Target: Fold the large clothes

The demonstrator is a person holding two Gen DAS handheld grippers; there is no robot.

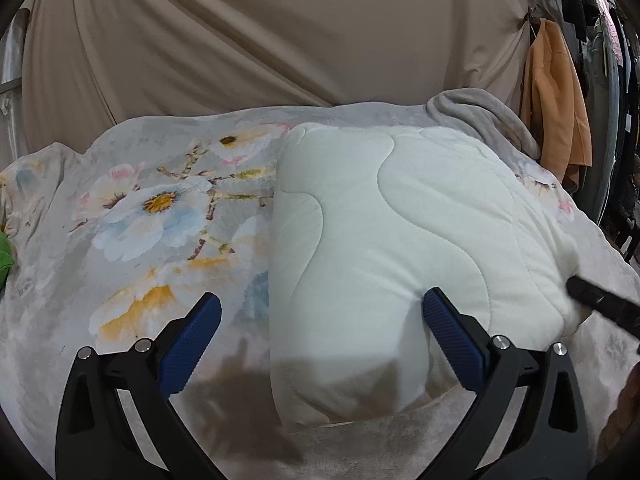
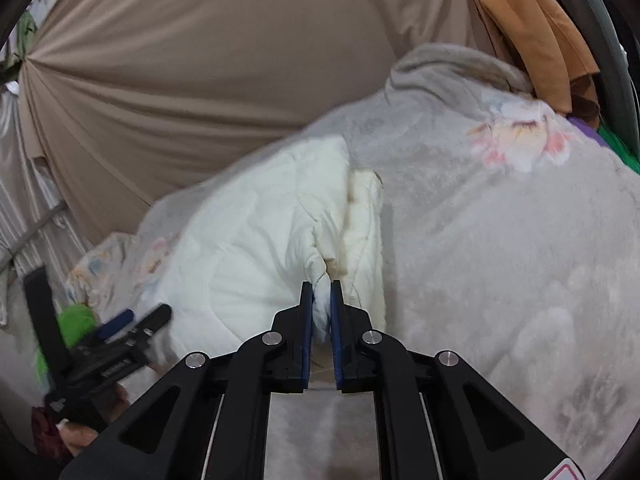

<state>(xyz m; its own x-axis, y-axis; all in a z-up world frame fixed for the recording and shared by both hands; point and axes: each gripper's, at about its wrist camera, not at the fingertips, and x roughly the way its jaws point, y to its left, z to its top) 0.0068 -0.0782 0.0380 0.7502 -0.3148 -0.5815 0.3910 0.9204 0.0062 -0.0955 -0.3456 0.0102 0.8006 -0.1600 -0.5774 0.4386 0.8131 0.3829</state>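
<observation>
1. A white quilted comforter (image 1: 400, 248), folded into a thick pad with wavy stitch lines, lies on a bed covered by a grey floral blanket (image 1: 152, 216). In the left wrist view it sits on the right half of the blanket, its far edge near the blanket's far edge.
2. The left gripper (image 1: 322, 306) stands wide apart, its blue-padded fingers (image 1: 192, 344) clamping nothing. One finger is over the floral print; the other is at the near left part of the comforter. Whether that pad touches the fabric I cannot tell.
3. The right gripper (image 2: 321, 296) is pinched together on a bunched corner of the comforter (image 2: 248, 240), with a thin wad of white cloth between its pads. A yellowish inner layer shows just beside the pinched fold.
4. In the right wrist view the left gripper (image 2: 136, 322) appears blurred at the left, held in a person's hand (image 2: 80, 432), near the comforter's left edge.
5. A grey fleece throw (image 1: 480, 116) is bunched at the blanket's far right corner.
6. A beige curtain (image 1: 280, 32) hangs behind the bed, and an orange garment (image 1: 556, 104) hangs at its right.
7. A green cloth (image 1: 5, 252) lies at the blanket's left edge.
</observation>
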